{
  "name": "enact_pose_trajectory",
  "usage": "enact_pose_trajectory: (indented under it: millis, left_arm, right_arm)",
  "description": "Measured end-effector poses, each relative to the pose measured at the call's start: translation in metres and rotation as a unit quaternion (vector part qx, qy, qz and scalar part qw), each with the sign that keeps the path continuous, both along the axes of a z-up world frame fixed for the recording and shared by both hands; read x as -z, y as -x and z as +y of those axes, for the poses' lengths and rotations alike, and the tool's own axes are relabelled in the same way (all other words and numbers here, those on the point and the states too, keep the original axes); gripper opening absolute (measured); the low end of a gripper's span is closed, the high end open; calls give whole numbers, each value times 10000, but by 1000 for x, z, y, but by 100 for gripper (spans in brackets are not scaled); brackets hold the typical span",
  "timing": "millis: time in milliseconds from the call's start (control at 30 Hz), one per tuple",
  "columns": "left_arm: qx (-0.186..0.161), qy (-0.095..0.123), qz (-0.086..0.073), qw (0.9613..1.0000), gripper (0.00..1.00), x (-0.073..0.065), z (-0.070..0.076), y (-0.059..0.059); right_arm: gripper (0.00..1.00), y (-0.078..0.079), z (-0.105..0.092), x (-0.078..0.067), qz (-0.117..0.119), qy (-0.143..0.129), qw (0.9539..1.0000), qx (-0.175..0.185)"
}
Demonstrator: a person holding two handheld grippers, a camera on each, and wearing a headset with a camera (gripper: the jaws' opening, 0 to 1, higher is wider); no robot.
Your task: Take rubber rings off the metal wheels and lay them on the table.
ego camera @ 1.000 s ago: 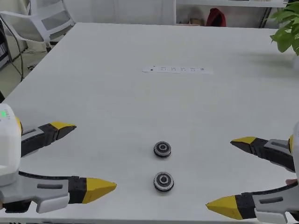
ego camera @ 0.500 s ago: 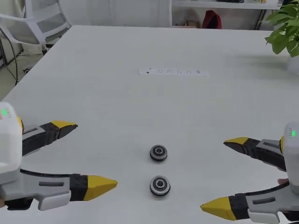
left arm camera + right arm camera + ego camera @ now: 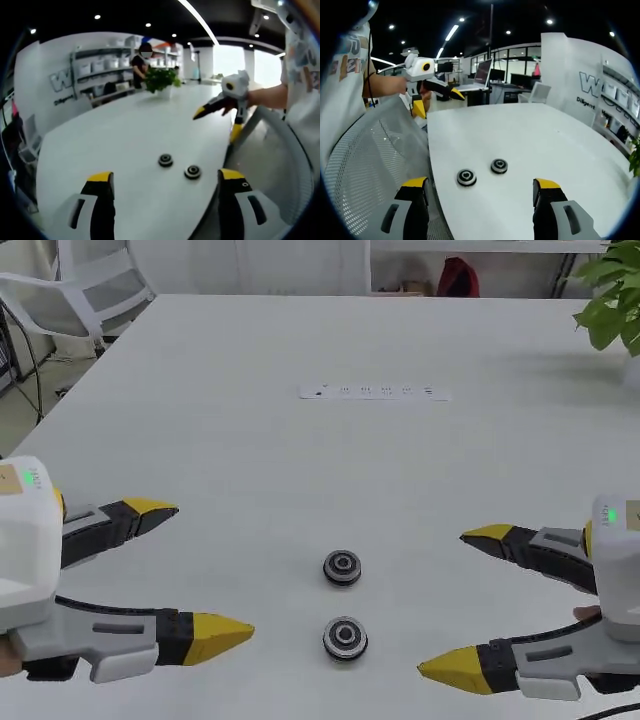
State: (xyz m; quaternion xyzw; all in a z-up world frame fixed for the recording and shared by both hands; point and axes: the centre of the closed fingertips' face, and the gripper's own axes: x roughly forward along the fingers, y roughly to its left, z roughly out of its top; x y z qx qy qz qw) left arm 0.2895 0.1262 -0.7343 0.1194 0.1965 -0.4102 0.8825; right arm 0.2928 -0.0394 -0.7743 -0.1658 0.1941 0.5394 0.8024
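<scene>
Big white table (image 3: 300,460), mostly bare, work set near its front edge. Left gripper (image 3: 207,569) and right gripper (image 3: 443,602) face each other across that edge, both with jaws spread wide and holding nothing. Compared with a second ago, both have crept inward, the right one more noticeably and the left only slightly. The headset has also shifted a little, so part of this may be the camera. Reads as the approach only just beginning: no contact yet, no ring off, the whole task still ahead. Around the work: a white chair (image 3: 90,280) off the far left corner, a leafy plant (image 3: 610,300) at the far right, and a white power strip (image 3: 375,392) lying flat mid-table, all well apart from the work. Smallest things last: two metal wheels lie flat between the grippers, the far wheel (image 3: 342,567) and the near wheel (image 3: 345,637), near each other but not touching. Each has a dark outer band, taken to be the rubber rings (image 3: 327,568), still seated. Nothing lies between the jaws and the wheels. Likely difficulty: small, low, flat parts, and one gripper will probably have to pin a wheel while the other peels its ring.
</scene>
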Motion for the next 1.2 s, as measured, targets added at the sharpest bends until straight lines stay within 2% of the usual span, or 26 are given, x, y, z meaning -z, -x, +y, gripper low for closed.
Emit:
enact_pose_trajectory:
  millis: [67, 167, 300, 467, 633, 700, 800, 1200]
  left_arm:
    - [61, -54, 6, 10000, 84, 4, -1, -2]
    - [139, -139, 35, 9998, 84, 9, -3, -5]
    - [247, -99, -8, 9996, 81, 9, -7, -9]
    - [358, -99, 60, 9993, 79, 16, -13, -13]
    - [524, -59, 89, 9986, 78, 21, -22, -13]
    - [622, -133, 58, 9980, 76, 24, -24, -13]
    - [778, -251, 52, 9966, 75, 27, -28, -13]
    - [1126, -397, 52, 9928, 71, 31, -43, -18]
  right_arm:
    - [80, -2, 3, 1, -30, -51, 10000, -54]
    - [80, -3, 9, 5, 63, -124, 9998, -149]
    - [77, -2, 14, 12, 45, -70, 9995, -296]
    - [73, -5, 16, 15, 72, -129, 9993, -341]
    - [68, -3, 19, 23, 105, -57, 9989, -458]
    - [66, -1, 21, 25, 43, 9, 9983, -581]
    - [66, -2, 24, 28, 70, 64, 9977, -674]
    - [59, -6, 36, 32, 164, 56, 9951, -970]
